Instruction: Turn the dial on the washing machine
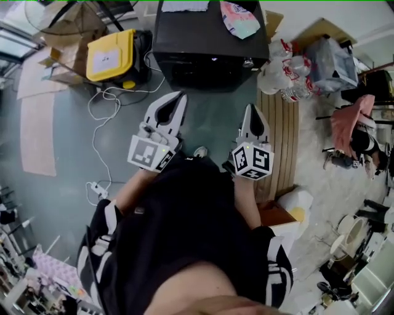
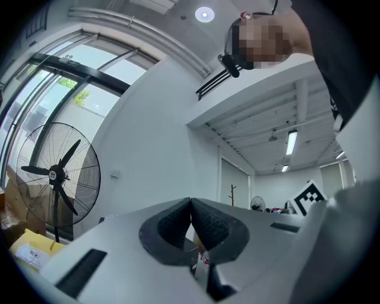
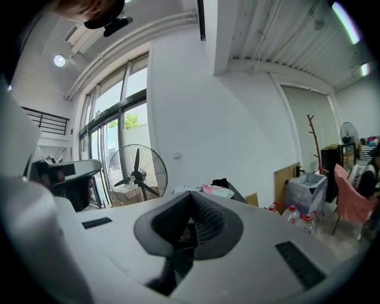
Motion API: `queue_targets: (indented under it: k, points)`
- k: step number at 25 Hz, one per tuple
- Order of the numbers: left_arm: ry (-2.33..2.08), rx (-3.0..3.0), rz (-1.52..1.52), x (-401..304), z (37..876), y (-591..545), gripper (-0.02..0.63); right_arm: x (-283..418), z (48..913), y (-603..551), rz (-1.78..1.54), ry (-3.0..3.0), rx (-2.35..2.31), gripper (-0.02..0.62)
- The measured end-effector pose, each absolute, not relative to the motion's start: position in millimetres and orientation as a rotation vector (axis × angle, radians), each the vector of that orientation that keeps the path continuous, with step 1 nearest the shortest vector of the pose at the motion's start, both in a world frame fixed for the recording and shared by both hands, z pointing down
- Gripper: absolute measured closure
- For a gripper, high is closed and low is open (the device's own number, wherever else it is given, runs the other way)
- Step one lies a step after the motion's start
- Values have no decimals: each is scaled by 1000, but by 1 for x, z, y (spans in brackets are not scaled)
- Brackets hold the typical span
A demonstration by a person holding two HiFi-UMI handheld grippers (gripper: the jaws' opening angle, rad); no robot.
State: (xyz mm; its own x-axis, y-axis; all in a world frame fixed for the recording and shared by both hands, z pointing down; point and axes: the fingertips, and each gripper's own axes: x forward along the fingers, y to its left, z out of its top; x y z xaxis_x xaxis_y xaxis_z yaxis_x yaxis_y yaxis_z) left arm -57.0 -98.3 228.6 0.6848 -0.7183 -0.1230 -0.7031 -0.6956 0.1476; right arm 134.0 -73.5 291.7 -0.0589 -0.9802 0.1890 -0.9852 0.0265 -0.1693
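Black washing machine (image 1: pixel 209 43): ahead of left claw (image 1: pixel 177 98) and right claw (image 1: pixel 253 111), both pressed together, empty; left seemingly nearer.

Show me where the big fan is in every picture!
Head view: the fan is at the top left edge, seen from above.
Left gripper view: the fan stands at the far left, left of the left claw.
Right gripper view: the fan is left of the middle, just above the right claw.
Shared landmark: the tall windows behind the fan show in both gripper views.
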Motion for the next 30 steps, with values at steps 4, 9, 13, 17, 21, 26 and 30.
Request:
queue_targets:
  k: [4, 9, 13, 17, 21, 26, 30]
  points:
    - [-1142, 2806, -241, -65, 232, -99, 584, 114, 288, -56, 391, -2230, 2134, 571]
    - [-1104, 2835, -242, -69, 234, -105, 584, 108, 289, -60, 372, -2223, 2139, 572]
    - [-1086, 2839, -253, -71, 236, -108, 584, 106, 287, -63, 367, -2224, 2167, 572]
    - [-1069, 2848, -248, -65, 237, -112, 584, 110, 290, -66, 373, -2217, 2168, 572]
    - [-1066, 2856, -249, -64, 235, -116, 584, 111, 289, -69, 371, -2213, 2171, 572]
    - [-1065, 2854, -244, -63, 234, -121, 584, 112, 289, -73, 372, -2217, 2170, 572]
    - [-1063, 2852, -234, -62, 235, -125, 584, 112, 287, -78, 366, -2221, 2168, 572]
